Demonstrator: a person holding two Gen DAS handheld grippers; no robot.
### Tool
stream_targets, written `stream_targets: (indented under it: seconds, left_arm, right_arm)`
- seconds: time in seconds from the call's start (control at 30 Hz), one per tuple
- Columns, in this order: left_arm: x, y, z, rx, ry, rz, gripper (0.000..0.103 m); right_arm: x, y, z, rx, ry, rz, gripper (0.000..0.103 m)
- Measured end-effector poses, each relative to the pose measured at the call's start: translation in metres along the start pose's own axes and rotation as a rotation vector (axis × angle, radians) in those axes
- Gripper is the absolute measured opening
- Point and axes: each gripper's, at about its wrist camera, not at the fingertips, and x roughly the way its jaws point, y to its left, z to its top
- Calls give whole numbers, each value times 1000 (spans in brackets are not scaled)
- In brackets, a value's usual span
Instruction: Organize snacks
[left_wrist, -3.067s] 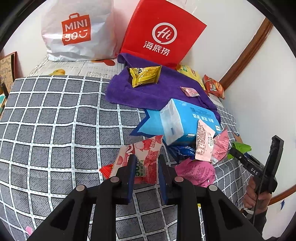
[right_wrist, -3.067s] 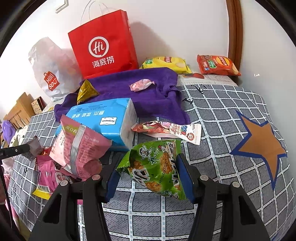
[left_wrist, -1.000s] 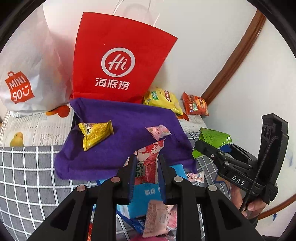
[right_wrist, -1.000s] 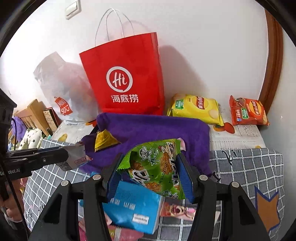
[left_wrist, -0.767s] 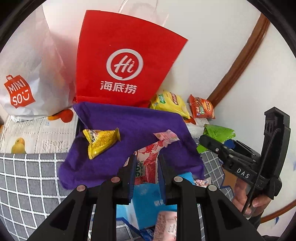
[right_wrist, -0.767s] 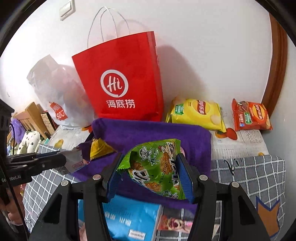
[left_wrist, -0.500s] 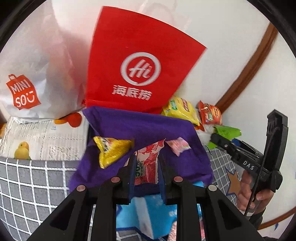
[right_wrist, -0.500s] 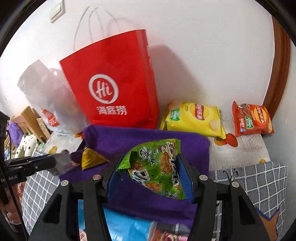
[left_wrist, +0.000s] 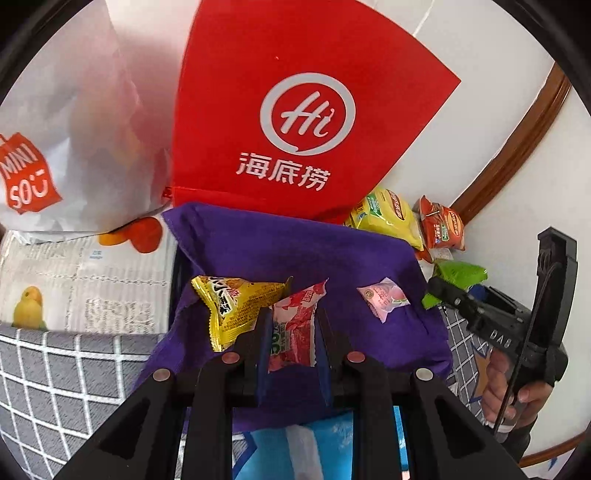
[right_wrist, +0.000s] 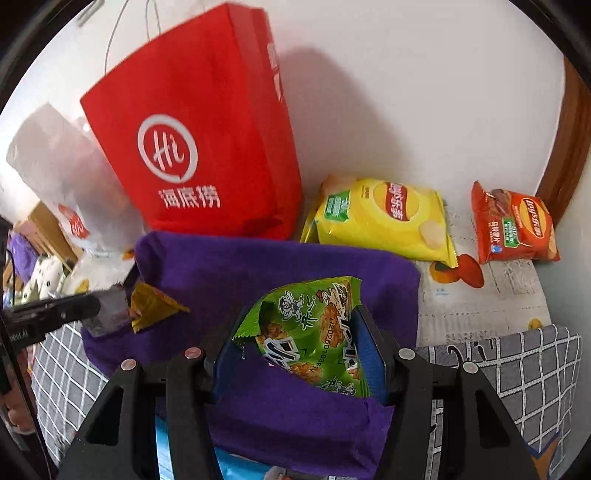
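Both tongs angle steeply downward. Left tongs (left_wrist: 293, 325) are pinched tight on a red snack packet (left_wrist: 295, 328); right tongs (right_wrist: 301, 343) clamp a green snack bag (right_wrist: 314, 332), the right hand (left_wrist: 506, 391) at four o'clock.

Both wrist views down onto purple cloth (left_wrist: 295, 251)

The left tool (left_wrist: 293, 325) is clamped on a red-and-white plastic snack packet (left_wrist: 295, 328) over a purple cloth (left_wrist: 295, 251). A yellow triangular foil packet (left_wrist: 232, 301) and a small pink wrapped sweet (left_wrist: 384, 299) lie on the cloth. Behind stands a red paper bag (left_wrist: 303, 122).
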Motion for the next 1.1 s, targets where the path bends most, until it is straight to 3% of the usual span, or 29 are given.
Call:
stream_targets:
  seconds: [0.13, 0.47, 0.9, 1.07, 1.1]
  left_arm:
    - [9, -6, 3, 4, -13, 6, 21]
    - [43, -5, -6, 0, 66, -14, 21]
    - [47, -11, -9, 13, 99, -18, 27]
    - [42, -11, -8, 22, 104, -14, 37]
    - [41, -10, -8, 23, 108, -10, 44]
  right_arm:
    - [9, -1, -4, -21, 26, -12, 57]
    - [26, -3, -10, -22, 75, -10, 57]
    - [37, 1, -13, -21, 104, -13, 58]
    - [39, 2, -14, -17, 114, -14, 59]
    - [40, 3, -14, -17, 116, -9, 59]
